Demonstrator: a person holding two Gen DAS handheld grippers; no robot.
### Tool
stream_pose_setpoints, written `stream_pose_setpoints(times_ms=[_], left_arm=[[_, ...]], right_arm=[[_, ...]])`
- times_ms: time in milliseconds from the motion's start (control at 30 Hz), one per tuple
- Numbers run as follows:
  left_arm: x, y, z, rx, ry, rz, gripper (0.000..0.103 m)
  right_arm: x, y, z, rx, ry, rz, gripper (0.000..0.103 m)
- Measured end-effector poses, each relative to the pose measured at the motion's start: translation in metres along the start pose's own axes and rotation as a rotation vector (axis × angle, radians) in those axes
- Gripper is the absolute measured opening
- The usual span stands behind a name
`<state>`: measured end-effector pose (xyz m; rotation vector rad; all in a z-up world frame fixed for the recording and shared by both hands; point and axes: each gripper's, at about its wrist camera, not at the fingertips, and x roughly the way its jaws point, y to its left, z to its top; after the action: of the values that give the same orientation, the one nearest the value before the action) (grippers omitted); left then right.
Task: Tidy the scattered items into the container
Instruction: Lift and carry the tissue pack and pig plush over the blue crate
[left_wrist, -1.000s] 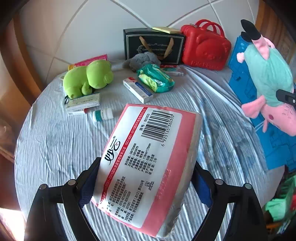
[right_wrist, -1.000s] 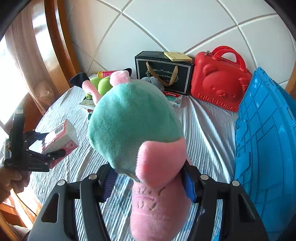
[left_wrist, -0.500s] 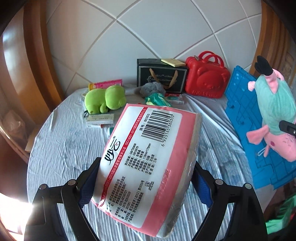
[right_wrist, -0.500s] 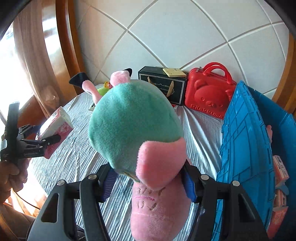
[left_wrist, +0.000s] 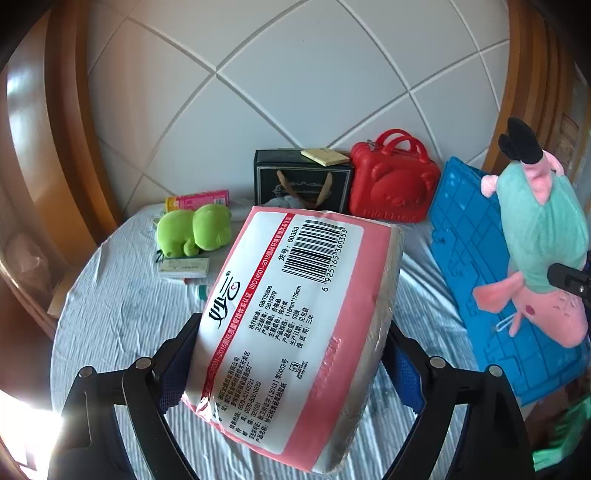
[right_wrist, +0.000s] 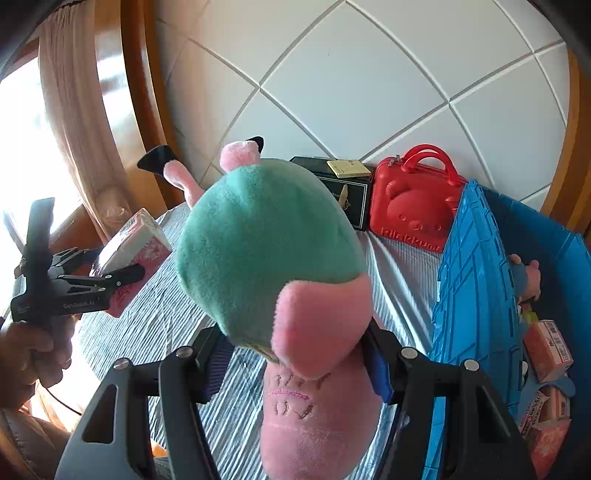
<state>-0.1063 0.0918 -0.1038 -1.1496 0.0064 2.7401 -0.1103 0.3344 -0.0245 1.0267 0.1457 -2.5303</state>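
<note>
Pink tissue pack (left_wrist: 295, 325) is clamped in my left gripper (left_wrist: 291, 365), up over the table (left_wrist: 110, 314). Slick wrap, could slide out if I tilt. Right gripper (right_wrist: 295, 363) squeezes the plush (right_wrist: 273, 258) beside the blue bin (right_wrist: 476, 295); floppy legs might snag the rim.
</note>
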Motion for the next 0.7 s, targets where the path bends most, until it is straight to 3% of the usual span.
stream_pose_setpoints(times_ms=[467, 700], left_arm=[[-0.028, -0.088, 0.048, 0.032, -0.103, -0.007, 0.089], [-0.027, -0.156, 0.072, 0.110, -0.127, -0.050, 0.089]], right_arm=[[-0.066, -0.081, -0.006, 0.038, -0.155, 0.049, 0.061], [-0.101, -0.133, -0.020, 0.063, -0.200, 0.008, 0.061]])
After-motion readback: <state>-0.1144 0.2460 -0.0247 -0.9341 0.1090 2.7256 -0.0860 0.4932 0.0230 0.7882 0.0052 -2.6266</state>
